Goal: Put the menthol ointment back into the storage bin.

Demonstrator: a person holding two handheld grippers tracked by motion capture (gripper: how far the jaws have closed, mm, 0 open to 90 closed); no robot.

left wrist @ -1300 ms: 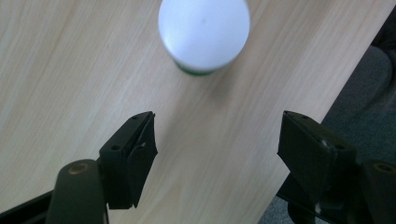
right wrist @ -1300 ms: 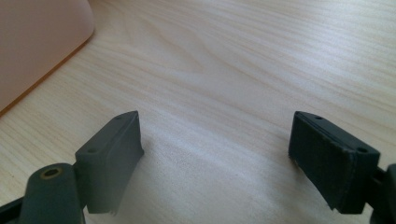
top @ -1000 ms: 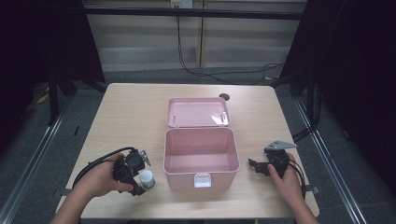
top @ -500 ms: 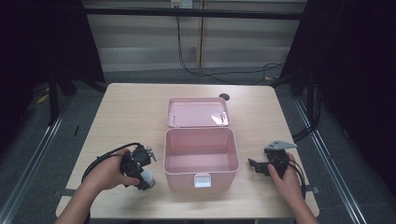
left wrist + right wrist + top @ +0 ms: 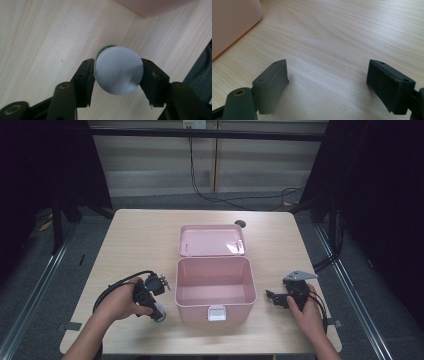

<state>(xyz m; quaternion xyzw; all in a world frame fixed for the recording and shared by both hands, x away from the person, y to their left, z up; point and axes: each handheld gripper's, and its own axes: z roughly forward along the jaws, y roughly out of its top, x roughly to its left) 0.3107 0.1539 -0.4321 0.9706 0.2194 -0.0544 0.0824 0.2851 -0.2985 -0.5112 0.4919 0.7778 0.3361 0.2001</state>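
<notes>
Left gripper [image 5: 118, 75] fingers [image 5: 83, 82] just closed, clamping white-capped green bottle [image 5: 119, 70] standing on table [image 5: 37, 37] between them; right gripper [image 5: 327, 85] fingers spread, nothing between; pink box [image 5: 214, 287] beside left fingers.

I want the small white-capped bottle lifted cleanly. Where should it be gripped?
By the round white cap, from straight above: the bottle stands upright, so opposite sides of the cap are free. The left gripper has just closed there, pads on both sides.

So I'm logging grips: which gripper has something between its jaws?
The left gripper: its jaws have just closed on the white-capped bottle. The right gripper stands open over bare table.
</notes>
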